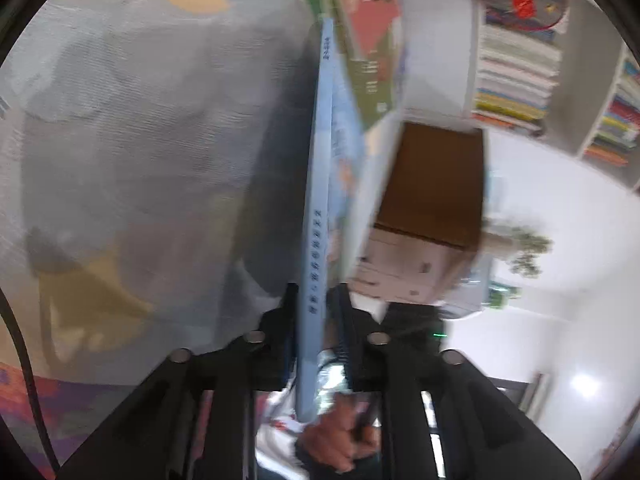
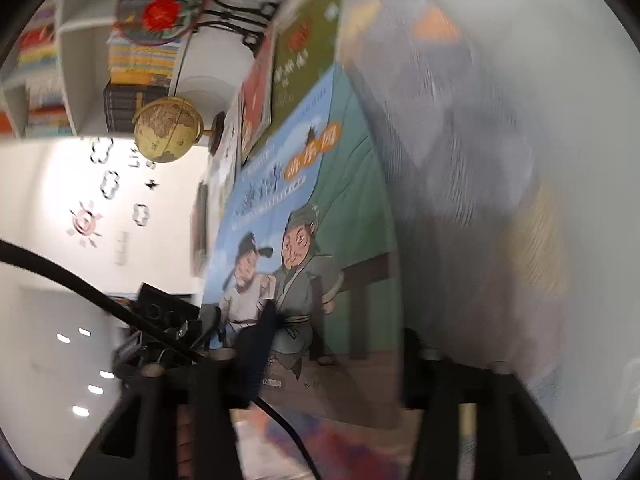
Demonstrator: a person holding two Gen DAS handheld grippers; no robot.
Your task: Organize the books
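My left gripper [image 1: 318, 304] is shut on a thin light-blue book [image 1: 318, 184], seen edge-on with its spine toward the camera. In the right wrist view the same book [image 2: 320, 216] shows its cover with two cartoon figures. My right gripper [image 2: 332, 340] has one dark finger [image 2: 256, 344] over the cover and the other behind the book's right edge, so it looks shut on it. Beyond it lie a green book [image 2: 308, 52] [image 1: 372, 80] and a red book [image 2: 256, 96] [image 1: 376, 12].
A grey patterned rug [image 1: 140, 140] [image 2: 480, 160] lies under the books. A brown cardboard box [image 1: 432, 188] stands by the books. White shelves with book rows [image 1: 516, 80] [image 2: 136, 60], a globe [image 2: 168, 128] and a round fan ornament [image 2: 160, 4] are behind. A black cable [image 2: 100, 292] crosses the right view.
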